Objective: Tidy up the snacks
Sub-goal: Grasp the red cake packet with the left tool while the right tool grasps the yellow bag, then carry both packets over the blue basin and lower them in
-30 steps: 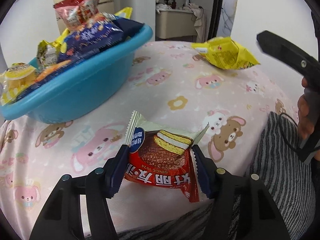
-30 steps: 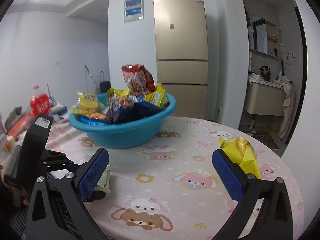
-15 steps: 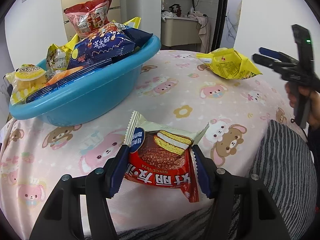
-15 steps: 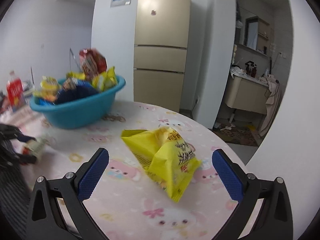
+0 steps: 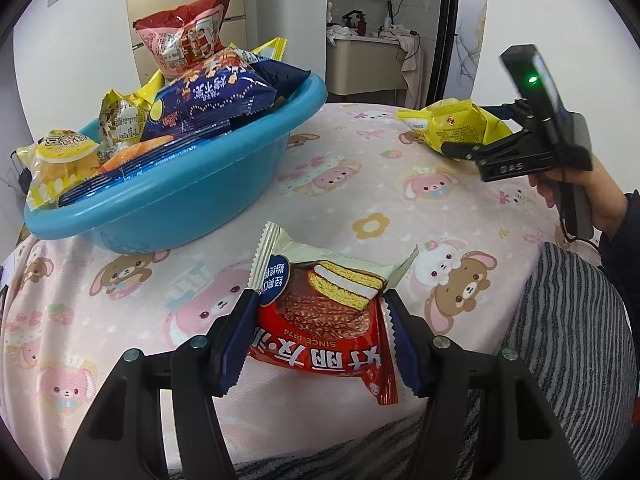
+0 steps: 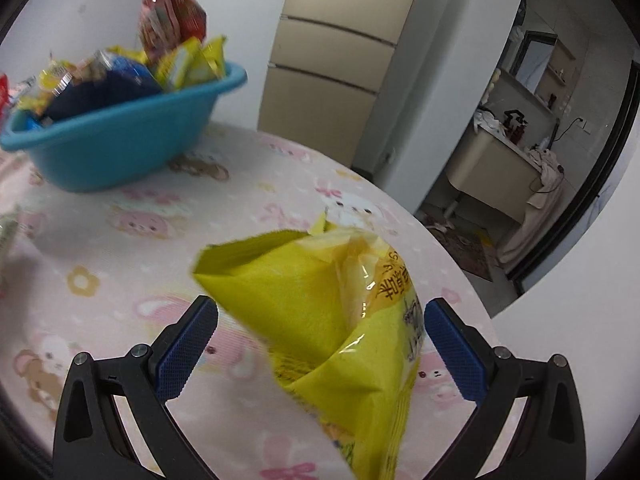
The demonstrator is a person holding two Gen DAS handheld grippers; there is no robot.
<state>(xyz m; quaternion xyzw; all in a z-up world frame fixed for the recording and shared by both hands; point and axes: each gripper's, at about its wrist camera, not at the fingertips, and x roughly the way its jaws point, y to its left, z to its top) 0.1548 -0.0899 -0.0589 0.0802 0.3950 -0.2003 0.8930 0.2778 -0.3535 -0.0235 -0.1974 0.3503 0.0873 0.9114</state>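
My left gripper (image 5: 320, 340) is shut on a red chocolate pie packet (image 5: 320, 320) and holds it over the near part of the table. My right gripper (image 6: 320, 344) is open, its blue pads either side of a yellow snack bag (image 6: 332, 320) lying on the table; the pads stand apart from the bag. The yellow bag (image 5: 456, 128) and the right gripper (image 5: 492, 136) also show at the far right of the left wrist view. A blue basin (image 5: 200, 184) heaped with several snack packets stands at the left; it shows in the right wrist view too (image 6: 120, 136).
The round table has a pink cartoon-animal cloth (image 5: 360, 184). A grey striped cloth (image 5: 568, 340) lies at the near right edge. A tall beige fridge (image 6: 336, 60) stands behind the table, and a doorway (image 6: 520, 140) opens to the right.
My right gripper has moved in towards the yellow bag, which now lies between its open pads. My left gripper still holds the red packet, with the basin a little closer.
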